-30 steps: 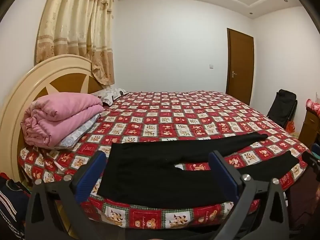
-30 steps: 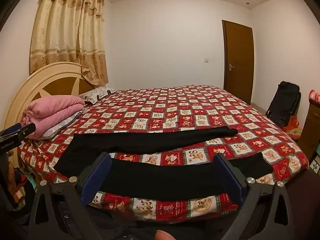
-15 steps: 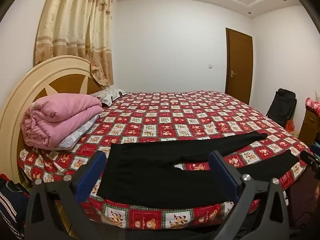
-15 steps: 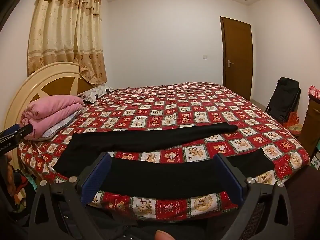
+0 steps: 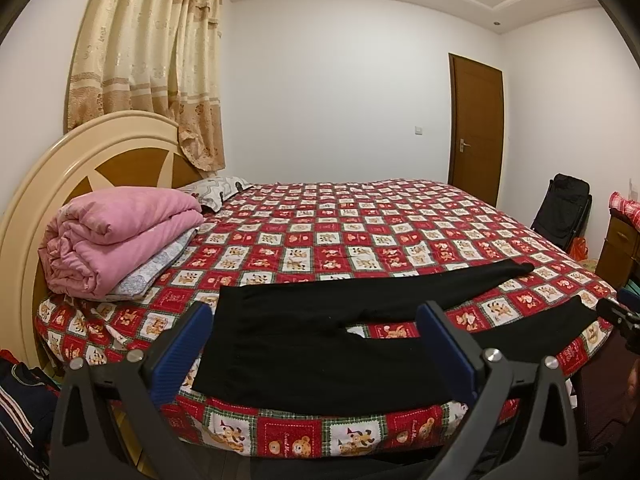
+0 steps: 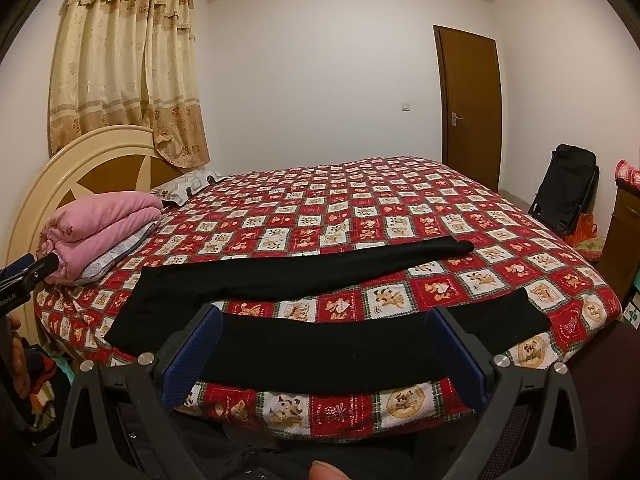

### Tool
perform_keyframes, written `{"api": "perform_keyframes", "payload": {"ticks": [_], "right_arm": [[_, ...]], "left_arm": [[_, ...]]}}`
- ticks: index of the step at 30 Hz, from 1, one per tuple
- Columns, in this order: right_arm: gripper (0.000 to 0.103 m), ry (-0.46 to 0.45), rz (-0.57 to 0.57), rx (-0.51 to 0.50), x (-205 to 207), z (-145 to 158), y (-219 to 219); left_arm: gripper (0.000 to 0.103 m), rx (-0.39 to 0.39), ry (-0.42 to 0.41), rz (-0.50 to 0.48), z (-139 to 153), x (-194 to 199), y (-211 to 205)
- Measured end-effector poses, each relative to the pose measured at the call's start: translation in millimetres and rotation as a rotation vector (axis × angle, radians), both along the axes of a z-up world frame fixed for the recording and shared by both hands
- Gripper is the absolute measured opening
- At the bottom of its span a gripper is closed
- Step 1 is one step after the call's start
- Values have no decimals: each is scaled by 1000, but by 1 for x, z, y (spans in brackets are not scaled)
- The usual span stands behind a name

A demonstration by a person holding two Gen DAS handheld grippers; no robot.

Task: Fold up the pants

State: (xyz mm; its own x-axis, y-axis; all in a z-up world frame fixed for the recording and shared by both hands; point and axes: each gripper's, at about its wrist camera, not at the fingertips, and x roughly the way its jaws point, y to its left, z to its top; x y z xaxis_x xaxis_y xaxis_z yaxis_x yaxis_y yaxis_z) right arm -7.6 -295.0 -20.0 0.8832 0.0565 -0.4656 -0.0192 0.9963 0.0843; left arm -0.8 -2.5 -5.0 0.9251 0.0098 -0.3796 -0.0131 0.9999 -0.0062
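I held my left tool (image 5: pixel 312 344) and right tool (image 6: pixel 324 344) wide open, touching nothing, barely shifted since earlier; the black pants (image 5: pixel 320 352) lay flat across the bed's (image 5: pixel 360 232) lower-frame edge.

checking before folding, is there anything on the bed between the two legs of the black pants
Nothing lies there: only bare patterned bedspread shows between the far leg and the near leg, clearest in the right wrist view.

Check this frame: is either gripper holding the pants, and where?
Nothing is held. The left gripper and right gripper are both open, short of the pants lying flat on the bed.
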Motion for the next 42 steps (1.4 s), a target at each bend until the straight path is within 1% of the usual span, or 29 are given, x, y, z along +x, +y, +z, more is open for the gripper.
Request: {"api": "perform_keyframes", "payload": {"ticks": [5, 42], "right_arm": [[102, 11, -6, 3, 3, -2, -2], [102, 13, -11, -1, 4, -3, -7]], "left_arm": [[103, 0, 0, -1, 0, 0, 0], [103, -1, 8, -4, -5, 1, 1]]}}
